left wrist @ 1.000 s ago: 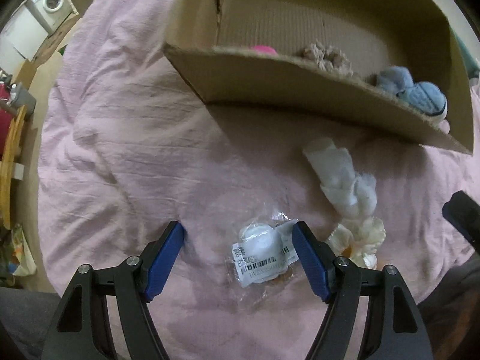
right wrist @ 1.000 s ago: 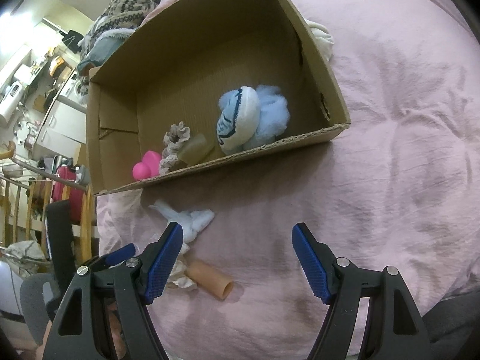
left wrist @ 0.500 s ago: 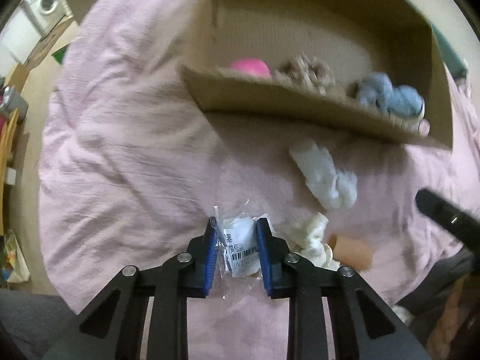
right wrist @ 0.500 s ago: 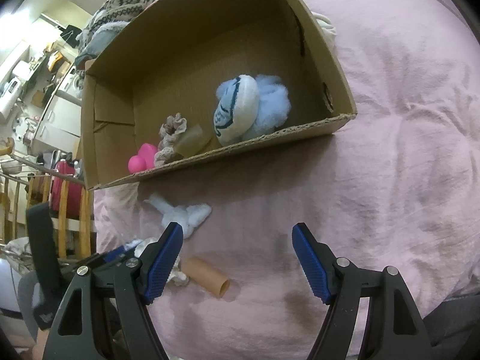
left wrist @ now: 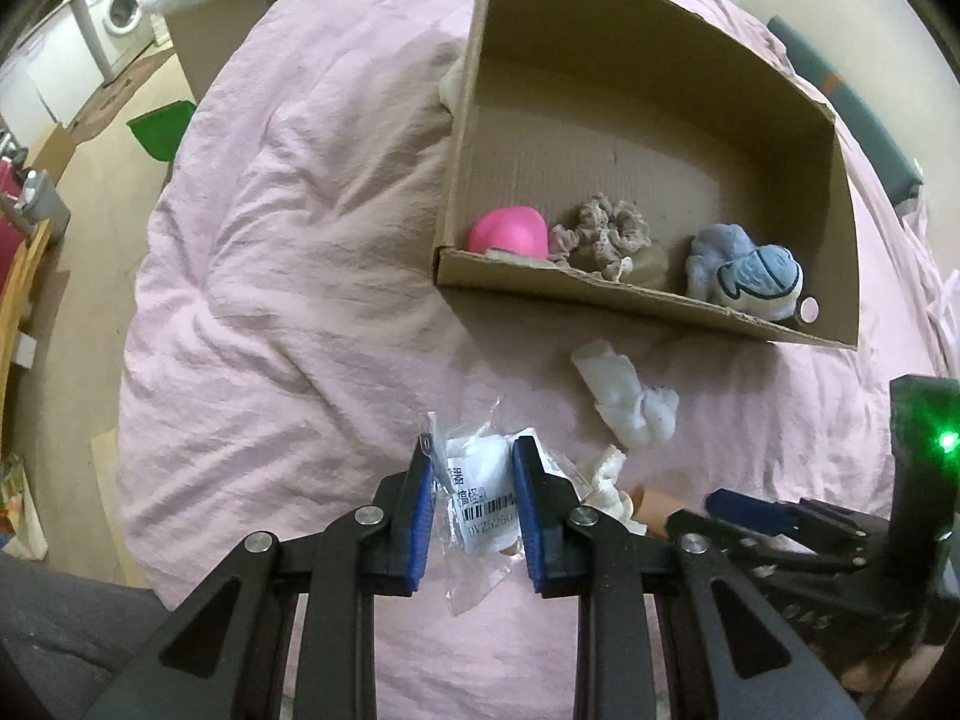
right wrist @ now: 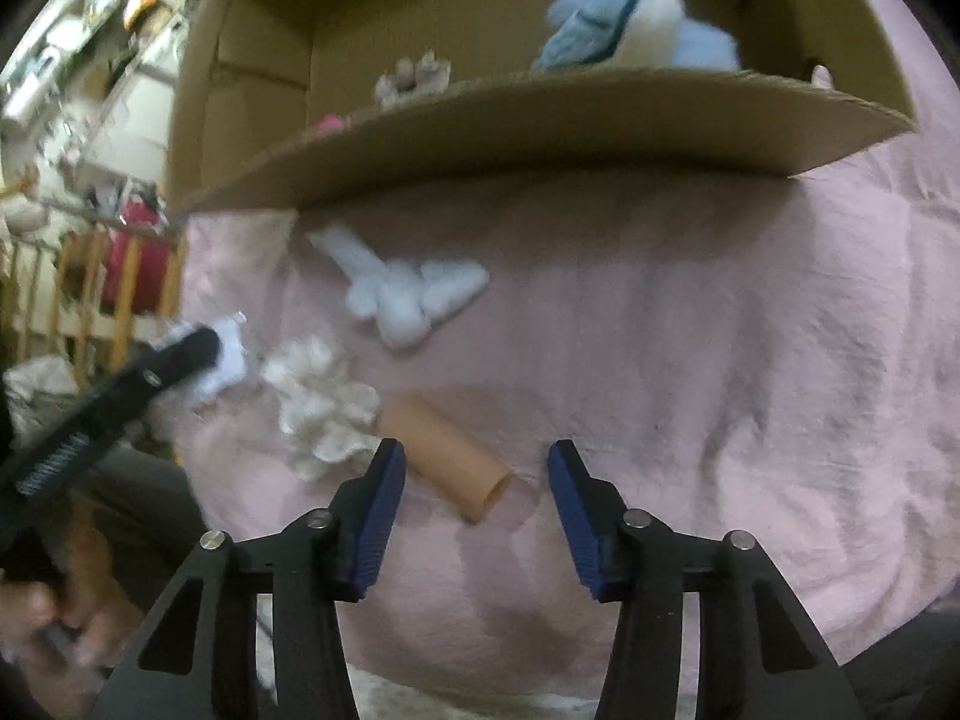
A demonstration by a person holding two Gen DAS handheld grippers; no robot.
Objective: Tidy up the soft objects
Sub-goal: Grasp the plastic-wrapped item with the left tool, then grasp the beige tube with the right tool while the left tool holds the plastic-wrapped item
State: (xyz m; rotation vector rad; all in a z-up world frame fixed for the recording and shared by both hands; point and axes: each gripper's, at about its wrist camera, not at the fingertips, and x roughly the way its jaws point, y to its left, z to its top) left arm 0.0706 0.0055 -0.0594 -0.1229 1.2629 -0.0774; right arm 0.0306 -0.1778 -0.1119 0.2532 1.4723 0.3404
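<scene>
My left gripper (left wrist: 471, 468) is shut on a white soft item in a clear plastic bag (left wrist: 480, 495) with a barcode label, held above the pink bedspread. My right gripper (right wrist: 477, 474) is open, low over the bed, with a tan cylinder (right wrist: 444, 459) lying between its fingers. A cream scrunchie (right wrist: 318, 399) lies left of the cylinder and a white cloth toy (right wrist: 408, 291) beyond it. The cardboard box (left wrist: 630, 300) holds a pink ball (left wrist: 510, 231), a beige scrunchie (left wrist: 603, 234) and a blue plush (left wrist: 747, 276).
The pink bedspread (left wrist: 288, 276) covers the whole bed. The floor, a green bin (left wrist: 159, 129) and a washing machine (left wrist: 120, 9) are off to the left. A wooden rail (right wrist: 102, 282) stands beside the bed at left.
My left gripper closed on the bagged white item and lifted it. My right gripper dropped down and forward to the tan cylinder and narrowed its opening.
</scene>
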